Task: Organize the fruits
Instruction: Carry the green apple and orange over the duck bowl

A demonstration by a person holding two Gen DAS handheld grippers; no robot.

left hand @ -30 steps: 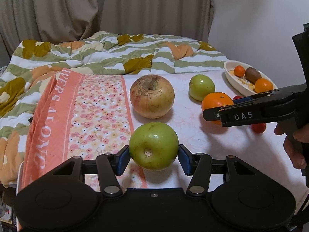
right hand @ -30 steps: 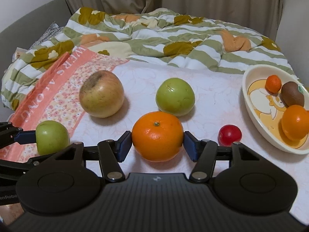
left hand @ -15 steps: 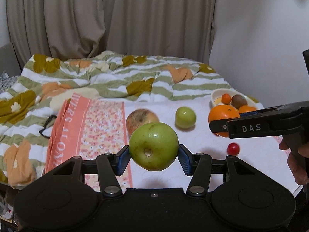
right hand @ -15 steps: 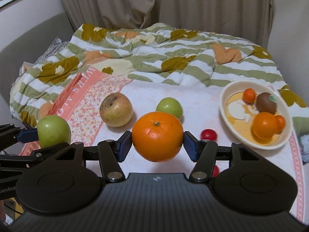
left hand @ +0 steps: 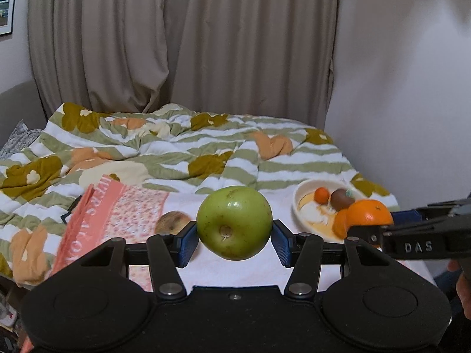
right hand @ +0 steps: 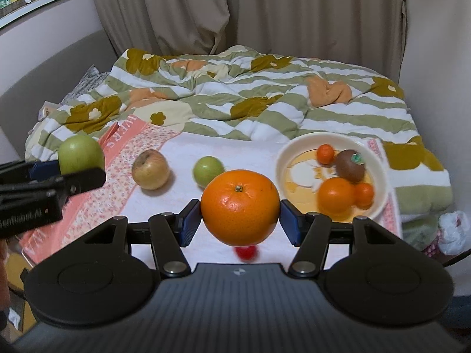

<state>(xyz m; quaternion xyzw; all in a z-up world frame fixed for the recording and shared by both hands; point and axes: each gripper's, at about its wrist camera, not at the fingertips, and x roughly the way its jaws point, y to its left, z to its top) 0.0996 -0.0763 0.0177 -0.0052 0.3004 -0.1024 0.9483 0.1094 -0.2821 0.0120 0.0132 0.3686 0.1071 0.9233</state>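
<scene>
Left gripper [left hand: 234, 239] raised, fingers [left hand: 186, 244] clamped on fruit, right gripper [right hand: 240, 223] likewise, side by side

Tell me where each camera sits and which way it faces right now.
Left wrist: on the left gripper, facing the bed over its green apple; right gripper enters at right.
Right wrist: on the right gripper, facing the bed over its orange; left gripper at left.
Shared: both held fruits, bowl, yellowish apple.
</scene>
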